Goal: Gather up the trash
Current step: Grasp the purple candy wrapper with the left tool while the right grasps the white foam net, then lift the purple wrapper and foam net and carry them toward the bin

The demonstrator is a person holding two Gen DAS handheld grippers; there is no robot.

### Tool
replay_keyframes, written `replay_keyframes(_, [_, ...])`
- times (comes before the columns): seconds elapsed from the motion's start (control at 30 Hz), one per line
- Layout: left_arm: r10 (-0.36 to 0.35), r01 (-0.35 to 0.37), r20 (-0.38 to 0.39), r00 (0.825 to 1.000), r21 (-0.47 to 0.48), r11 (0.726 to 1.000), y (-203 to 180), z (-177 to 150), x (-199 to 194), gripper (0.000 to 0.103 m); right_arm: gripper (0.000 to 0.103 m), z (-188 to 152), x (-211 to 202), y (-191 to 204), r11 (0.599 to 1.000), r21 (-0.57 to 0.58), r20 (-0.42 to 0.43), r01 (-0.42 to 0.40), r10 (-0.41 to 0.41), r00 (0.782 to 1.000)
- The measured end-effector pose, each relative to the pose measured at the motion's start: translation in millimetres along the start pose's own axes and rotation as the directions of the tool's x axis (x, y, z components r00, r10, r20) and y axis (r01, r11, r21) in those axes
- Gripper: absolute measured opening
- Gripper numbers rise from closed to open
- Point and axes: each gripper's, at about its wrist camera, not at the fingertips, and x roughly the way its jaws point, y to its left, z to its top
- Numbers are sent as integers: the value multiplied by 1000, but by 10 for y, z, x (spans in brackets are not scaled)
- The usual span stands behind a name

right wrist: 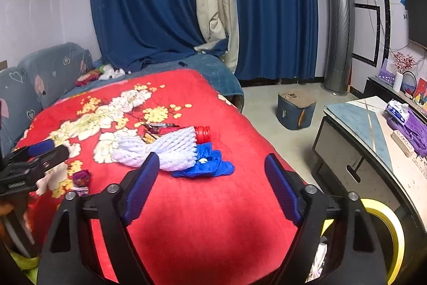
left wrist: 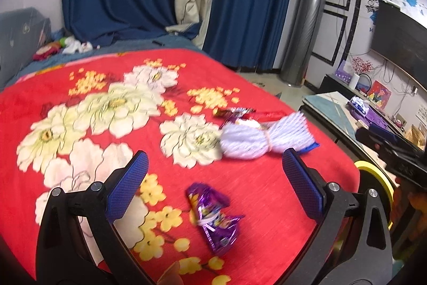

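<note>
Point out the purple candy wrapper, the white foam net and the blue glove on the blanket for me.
purple candy wrapper [left wrist: 213,221], left wrist view, middle of the crinkled foil.
white foam net [right wrist: 157,151], right wrist view, pinched middle of the mesh.
blue glove [right wrist: 210,164], right wrist view, centre of the crumpled glove.

You are facing a bed covered by a red floral blanket [right wrist: 208,226]. On it lie a white foam net sleeve [right wrist: 157,151], a blue glove [right wrist: 210,167] touching it, a red bottle cap [right wrist: 202,134], red wrappers [right wrist: 160,128] and a purple wrapper [left wrist: 213,221] lying apart.
</note>
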Motion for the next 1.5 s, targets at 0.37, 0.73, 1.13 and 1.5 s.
replay_keyframes(0.37, [-51,45,-152,987,-39,998,63,-187,260,92,62,31,575,200,996,-4,-107,-86,85,991])
replay_keyframes(0.73, [-78,65,-221,972,-62,996,70,-299,406,75,26,-33,906,328,991,3,-171,-136,135,976])
replay_keyframes(1.13, [-100,93,-218,971,-43,995,16,-314,395,28,13,-155,525,400,979,10,-133,-205,204,970])
replay_keyframes(1.5, [-135,146,-133,982,73,987,-256,-271,199,22,9,-199,146,244,988,21,-52,-152,153,987])
